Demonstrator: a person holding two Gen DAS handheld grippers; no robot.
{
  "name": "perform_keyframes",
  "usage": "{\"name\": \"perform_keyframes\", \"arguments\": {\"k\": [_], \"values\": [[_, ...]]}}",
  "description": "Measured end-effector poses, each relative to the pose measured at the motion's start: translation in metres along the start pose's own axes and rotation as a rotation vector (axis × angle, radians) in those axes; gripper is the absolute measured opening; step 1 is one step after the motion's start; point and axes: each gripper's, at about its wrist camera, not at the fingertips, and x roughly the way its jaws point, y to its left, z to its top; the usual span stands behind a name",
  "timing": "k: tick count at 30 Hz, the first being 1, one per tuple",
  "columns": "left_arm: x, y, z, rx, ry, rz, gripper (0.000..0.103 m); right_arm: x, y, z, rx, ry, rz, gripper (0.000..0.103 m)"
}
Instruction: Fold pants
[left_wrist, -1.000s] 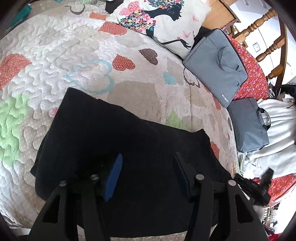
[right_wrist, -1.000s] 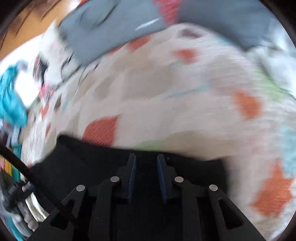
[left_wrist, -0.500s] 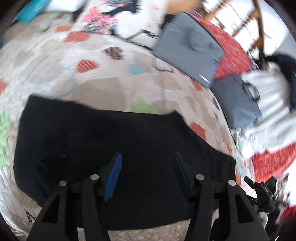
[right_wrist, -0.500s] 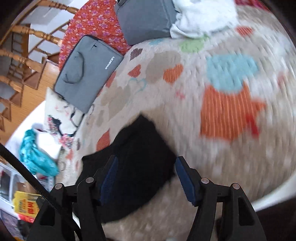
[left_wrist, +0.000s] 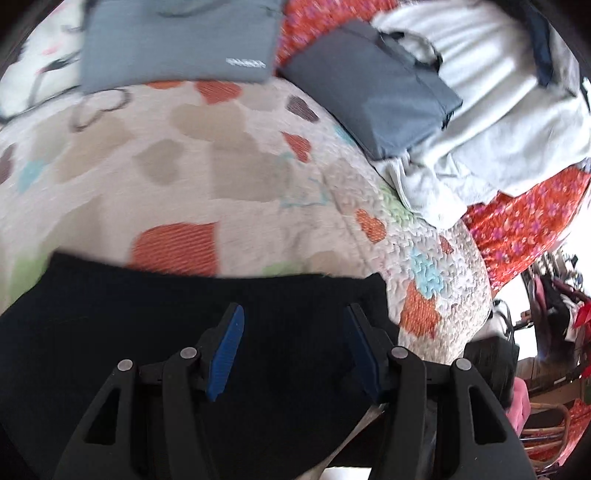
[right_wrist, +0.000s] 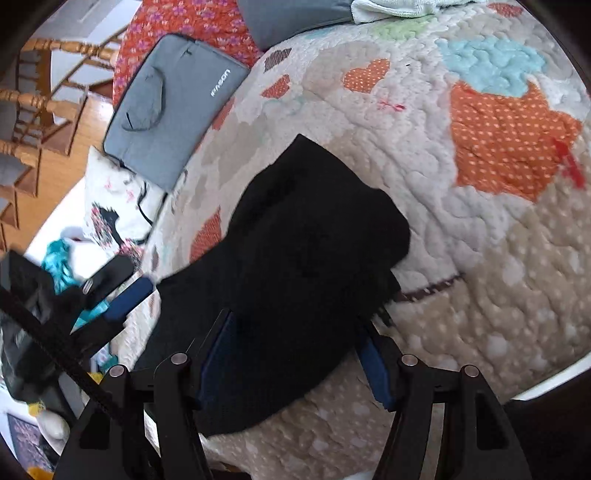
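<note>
Pants (right_wrist: 295, 236), black and folded, lie on the quilt (right_wrist: 480, 229). Left tool (left_wrist: 293, 314) and right tool (right_wrist: 295, 325) hang above the pants, both spread.

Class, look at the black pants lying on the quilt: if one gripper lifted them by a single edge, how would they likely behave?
The black pants would probably droop, being soft cloth that follows the quilt. The folded layers would likely fall open when lifted. On that textured quilt they would probably bunch rather than slide.

Bedroom with a quilted bed in daylight

A cream heart-patterned quilt (right_wrist: 461, 229) fills most of the frame; turned wooden chair spindles (right_wrist: 55, 48) and orange-brown wood floor (right_wrist: 55, 158) sit upper left, with red floral fabric (left_wrist: 524, 225) at right.
</note>
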Motion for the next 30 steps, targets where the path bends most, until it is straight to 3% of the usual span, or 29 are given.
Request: {"name": "perform_keyframes", "arguments": {"k": [4,11,17,19,20,21,25,30], "values": [[0.046,-0.029,0.02,0.067,0.081,0.031,0.055,0.002,-0.008,-0.006,0.018,-0.048,0.062,0.077],[0.114,-0.074,0.033,0.232,0.215,0.066,0.055,0.005,-0.018,0.001,0.063,-0.028,0.138,0.08],[0.14,-0.09,0.028,0.353,0.304,0.107,0.058,0.009,-0.009,0.008,0.0,-0.038,0.121,0.08],[0.133,-0.089,0.026,0.363,0.304,0.111,0.027,0.008,-0.002,0.013,-0.054,-0.051,0.09,0.06],[0.129,-0.087,0.025,0.369,0.297,0.112,0.024,0.009,-0.001,0.017,-0.067,-0.047,0.089,0.036],[0.124,-0.084,0.025,0.36,0.291,0.095,0.021,0.011,-0.001,0.019,-0.057,-0.031,0.106,0.03],[0.084,-0.062,0.024,0.279,0.207,0.01,0.019,0.01,0.016,0.017,-0.102,-0.034,0.138,0.025],[0.019,-0.015,0.018,0.141,0.072,-0.069,0.019,0.013,0.07,-0.004,-0.29,-0.043,0.173,0.025]]}}
